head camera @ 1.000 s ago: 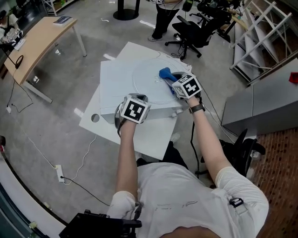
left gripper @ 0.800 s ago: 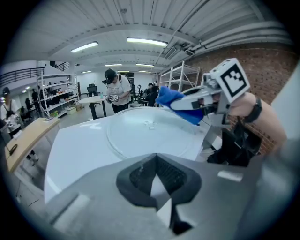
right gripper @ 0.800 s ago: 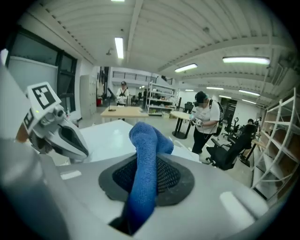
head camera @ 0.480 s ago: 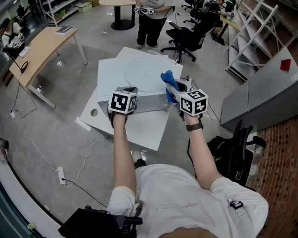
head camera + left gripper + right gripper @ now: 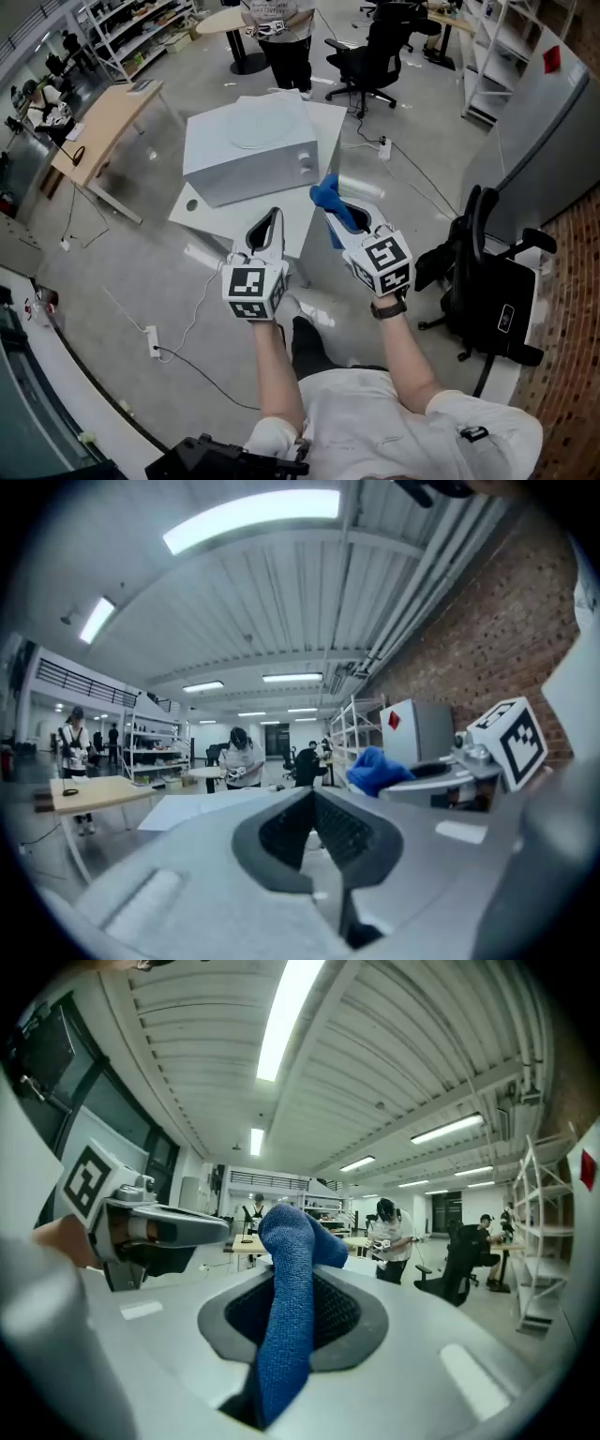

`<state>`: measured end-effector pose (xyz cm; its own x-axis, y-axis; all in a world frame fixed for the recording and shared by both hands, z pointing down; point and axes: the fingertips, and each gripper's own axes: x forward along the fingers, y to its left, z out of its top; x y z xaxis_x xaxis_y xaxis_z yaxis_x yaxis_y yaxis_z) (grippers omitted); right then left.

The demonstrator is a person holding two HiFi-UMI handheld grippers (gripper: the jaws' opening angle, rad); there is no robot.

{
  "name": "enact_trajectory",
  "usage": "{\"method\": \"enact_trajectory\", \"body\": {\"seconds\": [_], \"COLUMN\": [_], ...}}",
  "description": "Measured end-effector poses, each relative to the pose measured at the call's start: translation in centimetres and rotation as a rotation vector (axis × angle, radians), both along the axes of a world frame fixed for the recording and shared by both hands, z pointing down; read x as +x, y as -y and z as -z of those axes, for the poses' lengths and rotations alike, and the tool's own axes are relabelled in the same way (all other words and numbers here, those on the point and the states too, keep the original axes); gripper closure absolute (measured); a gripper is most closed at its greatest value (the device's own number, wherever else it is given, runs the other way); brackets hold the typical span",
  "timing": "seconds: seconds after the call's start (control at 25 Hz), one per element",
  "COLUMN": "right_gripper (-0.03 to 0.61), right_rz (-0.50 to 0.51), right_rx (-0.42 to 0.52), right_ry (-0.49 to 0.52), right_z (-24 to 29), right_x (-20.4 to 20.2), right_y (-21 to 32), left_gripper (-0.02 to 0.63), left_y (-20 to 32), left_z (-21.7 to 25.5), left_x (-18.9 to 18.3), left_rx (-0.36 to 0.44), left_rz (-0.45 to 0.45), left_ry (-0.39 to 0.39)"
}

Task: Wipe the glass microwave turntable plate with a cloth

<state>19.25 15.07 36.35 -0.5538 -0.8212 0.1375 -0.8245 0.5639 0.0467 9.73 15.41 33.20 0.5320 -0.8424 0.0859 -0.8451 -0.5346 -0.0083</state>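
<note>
The glass turntable plate [image 5: 255,134] lies flat on top of the white microwave [image 5: 246,161], far ahead of both grippers. My right gripper [image 5: 332,214] is held up in the air, shut on a blue cloth [image 5: 329,199] that sticks out past its tips. In the right gripper view the blue cloth [image 5: 285,1309] hangs down between the jaws. My left gripper [image 5: 272,220] is raised beside it, jaws together with nothing in them. In the left gripper view the pads [image 5: 292,825] meet, and the blue cloth [image 5: 375,769] shows to the right.
The microwave stands on a low white table [image 5: 302,214]. A person [image 5: 279,33] stands beyond it near office chairs [image 5: 368,47]. A wooden desk [image 5: 105,120] is at left, a black chair [image 5: 487,272] and a grey cabinet [image 5: 553,103] at right. Cables and a power strip [image 5: 152,339] lie on the floor.
Both grippers have drawn back from the microwave top and lifted up. The blue cloth came off the plate with the right gripper. The microwave now lies farther away.
</note>
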Motion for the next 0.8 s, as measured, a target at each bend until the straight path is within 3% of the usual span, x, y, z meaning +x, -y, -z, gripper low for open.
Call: {"method": "enact_trajectory", "body": {"seconds": [0.08,0.2,0.4,0.6,0.8], "right_gripper": [0.506,0.511,0.511,0.511,0.509], "right_rz": [0.004,0.109,0.06,0.067,0.076], "right_rx": [0.024,0.174,0.336,0.365,0.271], "right_ry": [0.071,0.177,-0.012,-0.002,0.126], "right_z": [1.0,6.2,12.1,13.9,12.5], "right_x": [1.0,-0.3,-3.0,-6.1,-7.2], "right_y": [-3.8,-8.5,-12.1,-15.1,-16.9], "left_gripper": [0.612,0.612,0.611,0.611,0.611], "left_y": [-4.3,-8.4,-12.5,-15.8,-18.6], "left_z": [1.7,4.7,10.6,12.5,13.5], "left_x": [0.8,0.5,-2.0,-4.2,-5.2], "left_rx": [0.039,0.117,0.306,0.327,0.356], "left_rz": [0.007,0.035,0.103,0.103,0.087], "left_ry": [-0.02,0.006,0.011,0.037,0.024]}}
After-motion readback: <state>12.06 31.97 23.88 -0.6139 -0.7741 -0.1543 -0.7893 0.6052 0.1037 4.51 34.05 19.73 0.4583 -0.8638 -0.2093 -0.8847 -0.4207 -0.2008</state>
